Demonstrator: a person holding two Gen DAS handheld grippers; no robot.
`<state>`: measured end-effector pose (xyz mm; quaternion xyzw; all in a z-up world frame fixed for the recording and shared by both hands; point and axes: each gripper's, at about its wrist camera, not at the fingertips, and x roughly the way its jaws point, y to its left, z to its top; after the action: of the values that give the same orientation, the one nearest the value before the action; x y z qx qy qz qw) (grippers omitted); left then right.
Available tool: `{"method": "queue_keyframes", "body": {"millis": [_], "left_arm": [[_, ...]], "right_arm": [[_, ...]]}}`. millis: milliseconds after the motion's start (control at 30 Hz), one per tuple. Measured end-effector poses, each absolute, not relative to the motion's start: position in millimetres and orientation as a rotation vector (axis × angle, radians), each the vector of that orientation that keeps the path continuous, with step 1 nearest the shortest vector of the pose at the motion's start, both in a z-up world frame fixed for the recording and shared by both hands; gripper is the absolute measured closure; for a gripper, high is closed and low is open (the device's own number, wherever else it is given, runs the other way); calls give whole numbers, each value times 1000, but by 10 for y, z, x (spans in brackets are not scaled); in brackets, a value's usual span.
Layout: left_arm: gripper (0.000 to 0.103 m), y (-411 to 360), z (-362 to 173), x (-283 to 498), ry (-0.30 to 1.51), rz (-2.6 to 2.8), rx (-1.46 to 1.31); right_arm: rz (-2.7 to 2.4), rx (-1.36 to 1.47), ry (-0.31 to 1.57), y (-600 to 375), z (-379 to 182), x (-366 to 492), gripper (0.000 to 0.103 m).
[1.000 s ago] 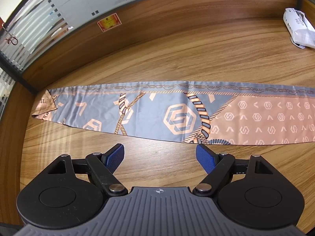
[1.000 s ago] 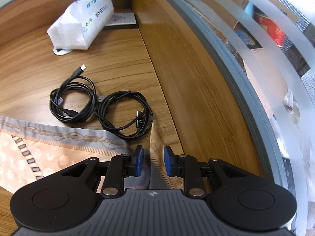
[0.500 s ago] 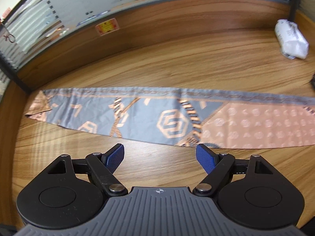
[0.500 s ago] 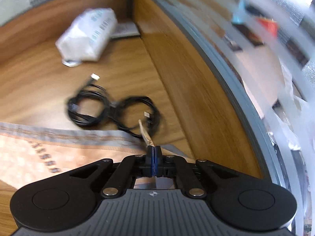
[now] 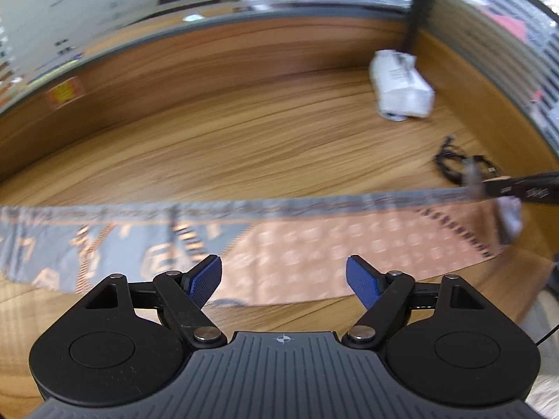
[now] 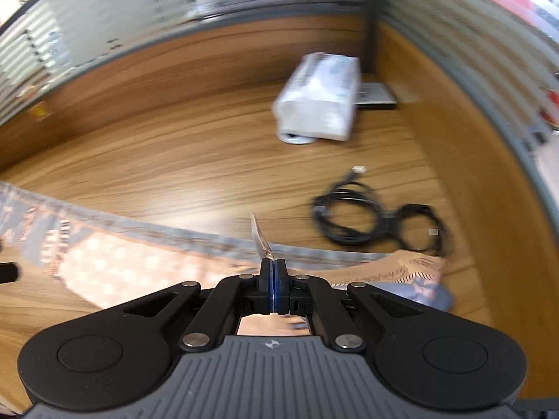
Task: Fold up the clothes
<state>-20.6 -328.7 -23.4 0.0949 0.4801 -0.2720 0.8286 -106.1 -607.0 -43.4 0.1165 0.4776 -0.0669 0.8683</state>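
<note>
A long grey and peach patterned scarf (image 5: 286, 241) lies stretched across the wooden desk (image 5: 244, 146). My left gripper (image 5: 283, 274) hovers above its near edge near the middle, jaws closing with nothing between the blue pads. My right gripper (image 6: 273, 268) is shut on the scarf's right end, and a thin edge of the scarf (image 6: 260, 235) sticks up from the pads. That end is lifted off the desk, and the rest of the scarf (image 6: 115, 262) trails away to the left. In the left wrist view the right gripper (image 5: 489, 186) shows at the far right, pinching the raised end.
A white tissue pack (image 6: 319, 110) lies at the back right near the partition corner; the same tissue pack (image 5: 401, 85) appears in the left wrist view. Coiled black cables (image 6: 377, 220) lie just right of the scarf's end. Wooden partition walls with frosted glass ring the desk.
My right gripper closed on the scarf's right end and lifted it up and leftward. My left gripper swung right along the scarf, and its jaws narrowed slightly.
</note>
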Motion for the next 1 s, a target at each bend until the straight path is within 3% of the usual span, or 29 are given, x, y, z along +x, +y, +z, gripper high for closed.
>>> {"method": "queue_keyframes", "body": {"millis": [133, 200, 300, 1000], "left_arm": [[35, -3448, -230, -158, 1046, -624, 145], [44, -3508, -234, -136, 1065, -636, 116], [47, -3601, -239, -95, 1100, -636, 67], [49, -3728, -611, 311, 1438, -375, -377]], "right_arm": [[-73, 271, 987, -5880, -450, -954, 103], [-41, 269, 981, -5798, -454, -899, 103], [9, 265, 983, -5608, -454, -839, 103], [189, 219, 1010, -5003, -586, -710, 103]]}}
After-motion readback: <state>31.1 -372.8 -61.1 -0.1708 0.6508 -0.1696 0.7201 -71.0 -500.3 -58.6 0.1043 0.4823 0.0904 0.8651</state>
